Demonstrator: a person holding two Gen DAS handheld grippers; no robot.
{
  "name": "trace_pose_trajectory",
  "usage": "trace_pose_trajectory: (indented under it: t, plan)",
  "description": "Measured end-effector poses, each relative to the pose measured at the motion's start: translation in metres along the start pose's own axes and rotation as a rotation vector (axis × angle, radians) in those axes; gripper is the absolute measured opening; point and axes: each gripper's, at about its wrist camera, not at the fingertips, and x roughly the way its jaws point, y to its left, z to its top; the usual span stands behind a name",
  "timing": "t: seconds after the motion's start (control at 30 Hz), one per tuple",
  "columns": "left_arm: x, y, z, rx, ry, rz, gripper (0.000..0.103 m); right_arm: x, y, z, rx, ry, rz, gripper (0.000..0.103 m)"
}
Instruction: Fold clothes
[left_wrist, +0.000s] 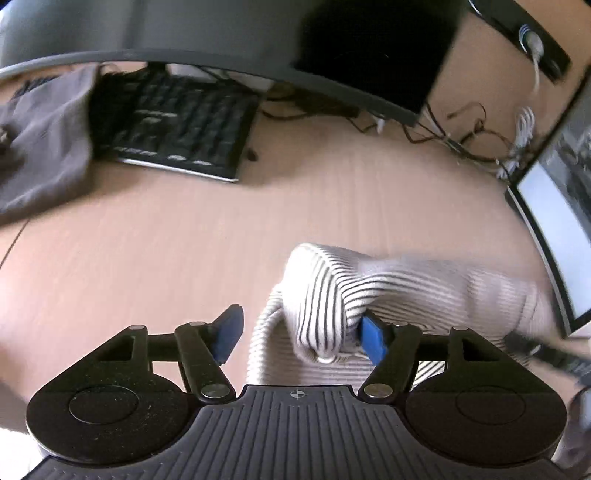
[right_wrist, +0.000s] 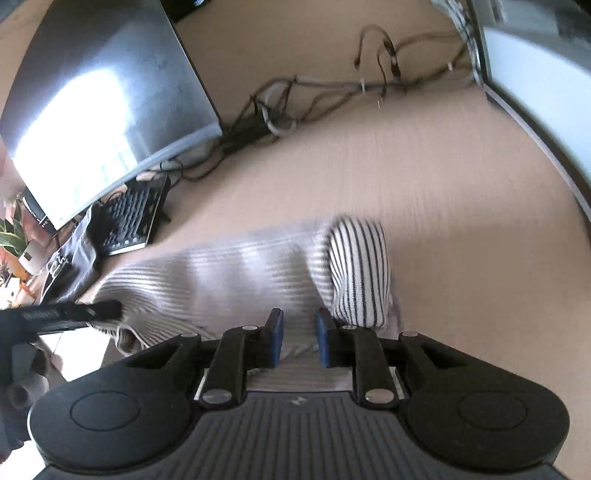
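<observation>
One view only: potted plant beyond keyboard.

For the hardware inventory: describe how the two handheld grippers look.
Both look alike. The left gripper and right gripper have black ribbed bodies, two round black discs at the sides, black linkage arms with silver rivets, and blue finger pads. No cables or sleeves show.

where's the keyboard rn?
The black keyboard sits upper left in the left wrist view, tucked under the monitor, with a grey garment at its left. In the right wrist view it is mid-left.
</observation>
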Motion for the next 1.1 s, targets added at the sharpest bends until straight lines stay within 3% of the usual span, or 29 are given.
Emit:
trace_pose_trajectory:
  t: [0.1, 0.2, 0.27, 0.37, 0.5, 0.63, 0.77, 0.83, 0.9, 1.0, 1.1]
  plan:
    - [-0.037, -0.003, 0.011, 0.030, -0.065, -0.032, 0.064, 0.009, 0.004, -0.011, 0.001, -0.001, -0.014, 0.018]
    - [-0.058, -0.011, 0.029, 0.054, -0.139, -0.127, 0.064, 0.013, 0.010, -0.012, 0.009, -0.011, -0.046, 0.018]
    - [-0.046, -0.018, 0.036, 0.041, -0.118, -0.205, 0.064, 0.016, 0.014, -0.013, 0.006, -0.014, -0.068, 0.018]
    - [-0.009, -0.033, 0.027, 0.078, -0.032, -0.252, 0.064, 0.019, 0.024, -0.013, -0.022, -0.015, -0.114, 0.019]
    - [0.045, -0.028, 0.003, 0.063, 0.103, -0.237, 0.063, 0.018, 0.032, -0.013, -0.004, 0.002, -0.169, 0.020]
    - [0.046, -0.016, 0.002, 0.061, 0.103, -0.303, 0.063, -0.013, 0.041, -0.013, 0.006, -0.022, -0.195, 0.021]
    - [0.053, -0.009, 0.005, 0.091, 0.083, -0.358, 0.064, -0.051, 0.066, 0.001, -0.061, -0.183, -0.218, 0.021]
    - [0.053, -0.009, 0.005, 0.106, 0.079, -0.366, 0.064, -0.051, 0.069, 0.008, -0.058, -0.220, -0.253, 0.038]
    - [0.051, -0.011, 0.005, 0.119, 0.085, -0.365, 0.064, -0.035, 0.062, 0.012, -0.028, -0.183, -0.284, 0.040]
    - [0.051, -0.006, 0.004, 0.102, 0.086, -0.386, 0.064, 0.007, 0.048, -0.001, 0.003, -0.042, -0.354, 0.040]
    - [0.052, -0.001, 0.001, 0.048, 0.080, -0.402, 0.064, 0.022, 0.055, -0.020, -0.070, -0.036, -0.413, 0.043]
